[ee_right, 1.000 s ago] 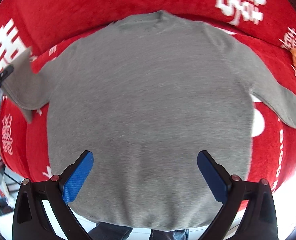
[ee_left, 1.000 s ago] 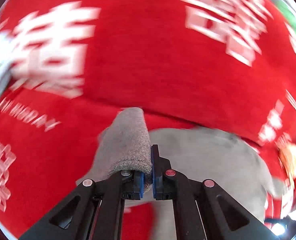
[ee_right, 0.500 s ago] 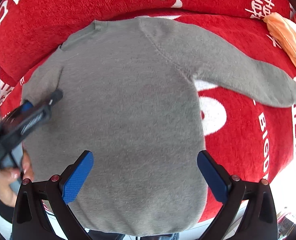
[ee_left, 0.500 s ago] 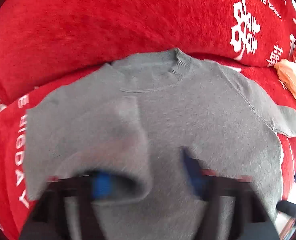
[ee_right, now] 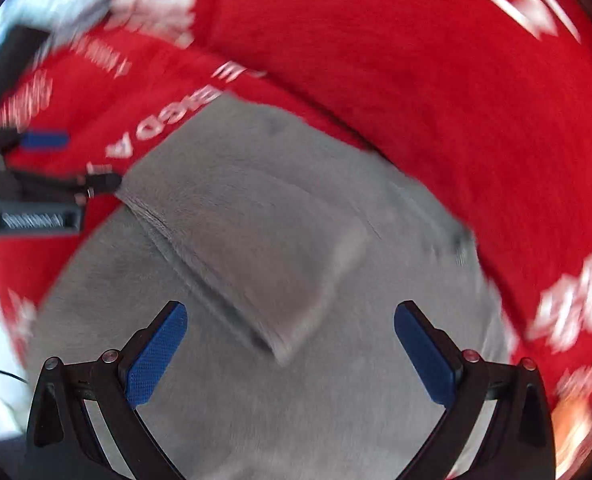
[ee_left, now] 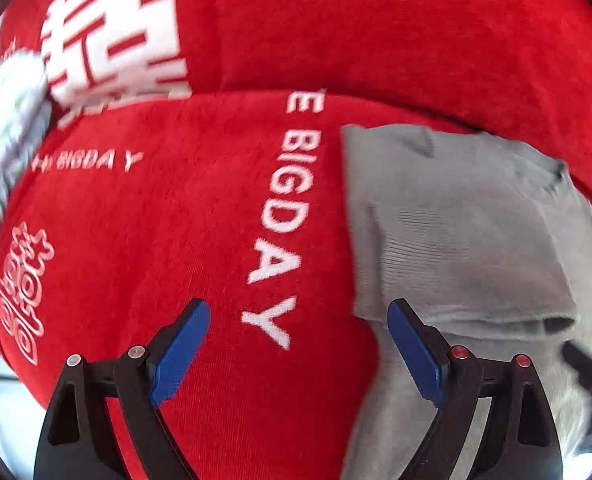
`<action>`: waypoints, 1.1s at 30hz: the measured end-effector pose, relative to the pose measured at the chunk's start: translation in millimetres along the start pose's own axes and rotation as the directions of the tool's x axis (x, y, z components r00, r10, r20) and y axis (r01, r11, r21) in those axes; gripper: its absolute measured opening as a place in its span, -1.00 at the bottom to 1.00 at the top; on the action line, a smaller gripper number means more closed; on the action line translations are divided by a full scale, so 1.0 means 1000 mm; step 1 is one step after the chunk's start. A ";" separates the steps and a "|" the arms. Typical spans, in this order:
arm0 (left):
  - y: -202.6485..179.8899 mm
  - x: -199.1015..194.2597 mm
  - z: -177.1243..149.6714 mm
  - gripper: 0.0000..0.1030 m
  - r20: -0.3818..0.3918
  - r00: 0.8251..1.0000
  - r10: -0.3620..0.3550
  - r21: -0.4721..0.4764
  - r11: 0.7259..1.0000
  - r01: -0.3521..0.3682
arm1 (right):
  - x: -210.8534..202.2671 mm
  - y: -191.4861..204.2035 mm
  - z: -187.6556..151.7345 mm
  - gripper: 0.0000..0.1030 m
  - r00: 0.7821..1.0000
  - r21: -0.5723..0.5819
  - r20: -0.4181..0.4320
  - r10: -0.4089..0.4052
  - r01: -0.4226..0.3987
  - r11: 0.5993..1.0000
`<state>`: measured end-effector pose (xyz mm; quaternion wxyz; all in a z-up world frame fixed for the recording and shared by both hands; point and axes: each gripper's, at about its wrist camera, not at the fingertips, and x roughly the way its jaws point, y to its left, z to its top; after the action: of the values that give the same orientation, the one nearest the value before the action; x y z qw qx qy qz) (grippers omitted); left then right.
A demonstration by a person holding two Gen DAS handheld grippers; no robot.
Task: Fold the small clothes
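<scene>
Grey sweater (ee_right: 296, 400) sleeve folded in, red sofa cover (ee_left: 175, 240), both grippers' fingers (ee_left: 179, 350) wide apart, empty

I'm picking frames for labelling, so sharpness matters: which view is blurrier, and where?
Right wrist view: heavy motion smear across the red cover and grey sweater; its own tool stays crisp. Left wrist view: milder blur, lettering legible, edges fisheye-bent.

Grey sweater (ee_left: 476, 240), white-lettered red cover (ee_left: 175, 240)

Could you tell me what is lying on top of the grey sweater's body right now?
One sleeve lies folded across the grey sweater, cuff end toward the right tongs. Whatever it covers is hidden.
</scene>
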<state>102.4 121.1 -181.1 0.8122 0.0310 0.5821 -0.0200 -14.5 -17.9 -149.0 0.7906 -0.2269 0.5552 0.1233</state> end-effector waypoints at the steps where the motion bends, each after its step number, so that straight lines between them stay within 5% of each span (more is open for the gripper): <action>1: 0.003 0.004 -0.004 0.77 -0.005 1.000 -0.002 -0.004 1.000 0.002 | 0.010 0.009 0.005 0.88 0.999 -0.048 -0.009 -0.039 0.038 0.998; 2: 0.001 0.008 -0.005 0.77 -0.008 1.000 0.004 0.000 1.000 -0.004 | 0.019 0.016 0.010 0.75 0.997 -0.090 -0.022 -0.080 0.078 0.993; 4: -0.002 0.012 -0.009 0.77 -0.001 1.000 0.010 0.007 1.000 -0.010 | 0.036 0.015 0.010 -0.82 0.994 -0.105 -0.070 -0.082 0.075 0.992; 6: -0.001 0.011 -0.012 0.77 0.003 1.000 0.003 0.005 1.000 -0.003 | 0.028 -0.014 0.008 -0.86 0.999 0.091 -0.036 0.016 -0.012 0.996; 8: -0.004 0.012 -0.014 0.77 -0.008 1.000 0.005 0.019 1.000 -0.005 | 0.012 -0.055 -0.004 -0.86 0.993 0.332 0.052 0.106 -0.117 0.936; 10: -0.008 0.012 -0.010 0.77 -0.017 1.000 0.003 0.032 0.999 -0.003 | 0.005 -0.101 -0.034 -0.85 0.978 0.585 0.131 0.162 -0.208 0.784; 12: -0.004 0.013 -0.002 0.77 -0.023 1.000 -0.010 0.035 0.999 0.011 | 0.014 -0.140 -0.075 -0.79 0.954 0.783 0.192 0.230 -0.290 0.550; 13: -0.003 0.011 0.004 0.77 -0.020 1.000 -0.024 0.032 0.999 0.024 | 0.024 -0.156 -0.103 -0.73 0.930 0.859 0.236 0.283 -0.336 0.386; 14: -0.001 0.011 0.011 0.77 -0.017 0.999 -0.037 0.028 0.999 0.038 | 0.032 -0.163 -0.118 -0.70 0.913 0.888 0.261 0.314 -0.355 0.294; 15: 0.000 0.012 0.019 0.77 -0.018 0.998 -0.054 0.023 0.998 0.054 | 0.039 -0.169 -0.134 -0.46 0.896 0.908 0.284 0.341 -0.366 0.205; 16: 0.001 0.014 0.032 0.77 -0.021 0.997 -0.075 0.016 0.997 0.076 | 0.044 -0.174 -0.144 -0.06 0.887 0.917 0.295 0.355 -0.367 0.155; 17: 0.001 0.017 0.040 0.77 -0.025 0.996 -0.088 0.012 0.996 0.089 | 0.044 -0.174 -0.152 0.11 0.889 0.922 0.291 0.354 -0.359 0.145; 19: -0.002 0.033 0.062 0.77 -0.067 0.989 -0.135 0.010 0.991 0.136 | 0.037 -0.175 -0.154 0.25 0.906 0.919 0.263 0.331 -0.340 0.201; 20: -0.007 0.044 0.073 0.77 -0.091 0.985 -0.145 0.016 0.989 0.147 | 0.033 -0.175 -0.150 0.25 0.924 0.914 0.221 0.312 -0.308 0.265; 24: -0.027 0.080 0.093 0.77 -0.174 0.975 -0.137 0.041 0.988 0.146 | 0.021 -0.145 -0.092 0.25 0.993 0.696 -0.017 0.115 -0.071 0.715; 26: -0.036 0.083 0.098 0.77 -0.166 0.980 -0.111 0.048 0.992 0.120 | 0.018 -0.120 -0.067 0.25 0.998 0.483 -0.049 -0.027 0.048 0.874; 27: -0.039 0.082 0.100 0.71 -0.160 0.982 -0.105 0.046 0.992 0.113 | 0.016 -0.108 -0.057 0.24 0.995 0.384 -0.036 -0.092 0.098 0.918; 29: -0.042 0.079 0.101 0.33 -0.154 0.980 -0.128 0.034 0.990 0.135 | 0.013 -0.096 -0.041 0.14 0.991 0.292 0.018 -0.133 0.123 0.949; 31: -0.045 0.076 0.101 0.27 -0.139 0.982 -0.128 0.036 0.990 0.135 | 0.009 -0.112 -0.040 -0.67 0.997 0.382 0.054 -0.062 0.037 0.924; 32: -0.046 0.076 0.100 0.27 -0.137 0.983 -0.122 0.043 0.991 0.129 | 0.010 -0.129 -0.045 -0.67 0.997 0.493 0.076 -0.005 -0.033 0.870; 33: -0.048 0.075 0.099 0.27 -0.133 0.984 -0.119 0.044 0.991 0.126 | 0.011 -0.152 -0.060 -0.66 0.991 0.634 0.117 0.057 -0.119 0.764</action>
<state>217.2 66.6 -221.7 0.7687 0.0175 0.6340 -0.0832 8.0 -179.7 -142.3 0.8382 0.0877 0.5376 -0.0256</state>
